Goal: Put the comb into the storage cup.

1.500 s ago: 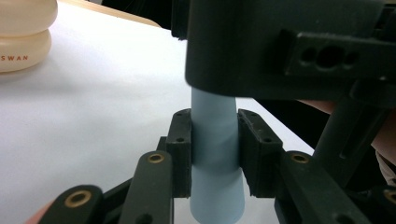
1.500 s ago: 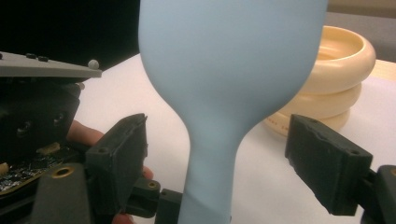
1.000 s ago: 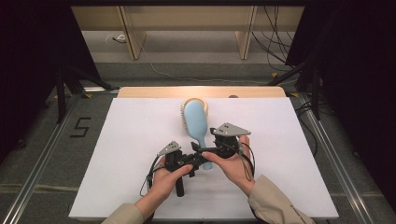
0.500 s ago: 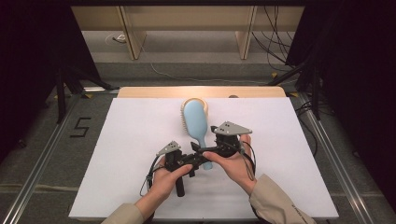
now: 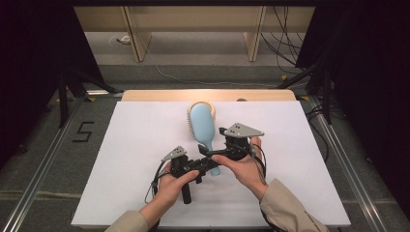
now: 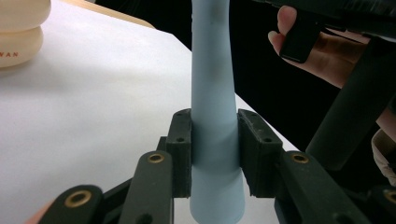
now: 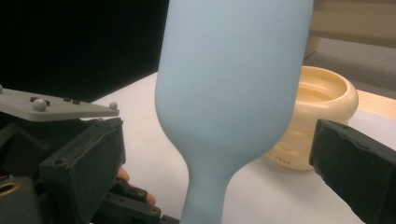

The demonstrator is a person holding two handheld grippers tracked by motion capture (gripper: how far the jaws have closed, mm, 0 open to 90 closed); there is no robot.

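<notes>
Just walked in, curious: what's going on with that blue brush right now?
Left tongs clamped on blue hairbrush handle. Right tongs have just been opening, pads clear of brush. Cream bowl close behind brush head.

A white surface (image 5: 121, 159) covers nearly all of a wooden top, whose light edge (image 5: 159, 95) shows along the far side. A cream bowl (image 5: 202, 104) stands on the white near that far edge, about mid-width. Grey floor (image 5: 38, 159) with a painted "5" (image 5: 83, 131) lies to the left.
</notes>
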